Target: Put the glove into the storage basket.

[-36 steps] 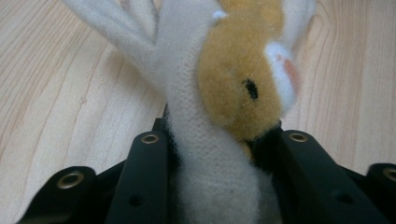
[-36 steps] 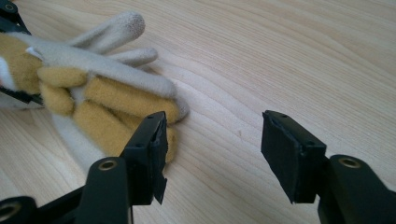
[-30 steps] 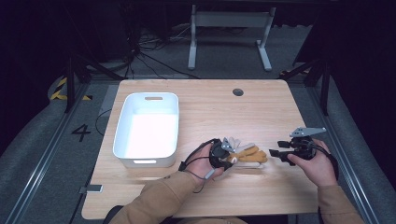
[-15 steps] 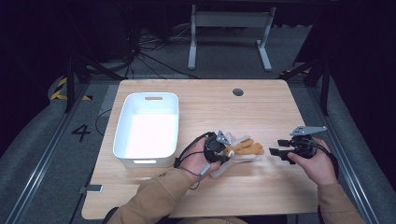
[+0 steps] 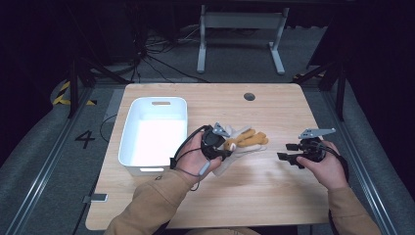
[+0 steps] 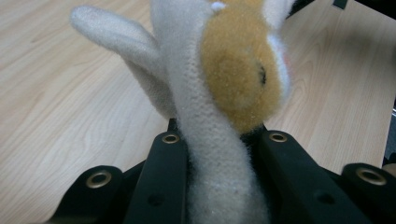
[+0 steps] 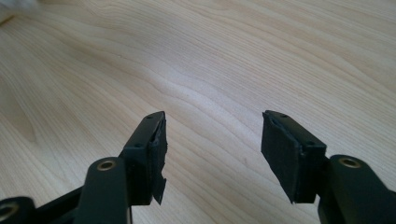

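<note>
One plush toy [image 5: 242, 143], one white bin [image 5: 154, 132] and two grippers are on or over the wooden counter [image 5: 254, 196]. The toy is cream and tan, lying near the counter's middle, just right of the bin. The left gripper [image 5: 222, 144] has its jaws closed tight on a cream part of the toy; the left gripper view shows that fabric [image 6: 219, 154] squeezed between the two black jaws, with a tan patch and a cream limb rising beyond, details too small to make out from the high view. The right gripper [image 5: 288, 152] sits well apart from the toy, toward the counter's right side, held low in the person's right hand [image 5: 325, 169]. The right gripper view shows its jaws spread wide with bare wood between them, holding nothing.
</note>
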`<state>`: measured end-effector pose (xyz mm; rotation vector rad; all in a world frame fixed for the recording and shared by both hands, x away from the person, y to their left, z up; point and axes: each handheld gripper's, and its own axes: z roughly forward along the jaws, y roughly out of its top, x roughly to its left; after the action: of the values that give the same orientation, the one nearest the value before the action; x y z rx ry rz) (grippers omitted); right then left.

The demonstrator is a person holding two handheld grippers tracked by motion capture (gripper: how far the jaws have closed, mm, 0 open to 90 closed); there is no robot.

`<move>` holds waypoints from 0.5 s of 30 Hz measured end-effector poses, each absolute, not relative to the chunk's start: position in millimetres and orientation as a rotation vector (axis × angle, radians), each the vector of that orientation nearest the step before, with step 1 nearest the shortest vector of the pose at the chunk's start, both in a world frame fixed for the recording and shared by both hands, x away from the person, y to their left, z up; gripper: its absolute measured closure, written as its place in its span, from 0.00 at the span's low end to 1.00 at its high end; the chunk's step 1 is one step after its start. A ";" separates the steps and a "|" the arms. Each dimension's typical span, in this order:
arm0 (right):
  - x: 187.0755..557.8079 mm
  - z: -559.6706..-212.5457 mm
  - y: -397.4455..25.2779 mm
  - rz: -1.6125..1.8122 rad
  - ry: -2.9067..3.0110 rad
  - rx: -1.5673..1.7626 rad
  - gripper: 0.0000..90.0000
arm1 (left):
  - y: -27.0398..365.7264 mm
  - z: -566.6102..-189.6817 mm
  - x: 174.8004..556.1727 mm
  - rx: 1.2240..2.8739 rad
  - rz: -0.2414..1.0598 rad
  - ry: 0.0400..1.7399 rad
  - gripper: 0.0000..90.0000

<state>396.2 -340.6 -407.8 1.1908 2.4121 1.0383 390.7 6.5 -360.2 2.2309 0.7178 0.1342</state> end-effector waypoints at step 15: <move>409.4 -407.2 -325.3 1.036 2.452 1.141 0.45 | 38.0 -329.6 393.7 2.169 0.214 0.855 0.87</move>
<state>409.4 -325.3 -407.2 1.1407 2.4522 1.0360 393.7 38.0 -329.6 2.1690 0.8545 0.2145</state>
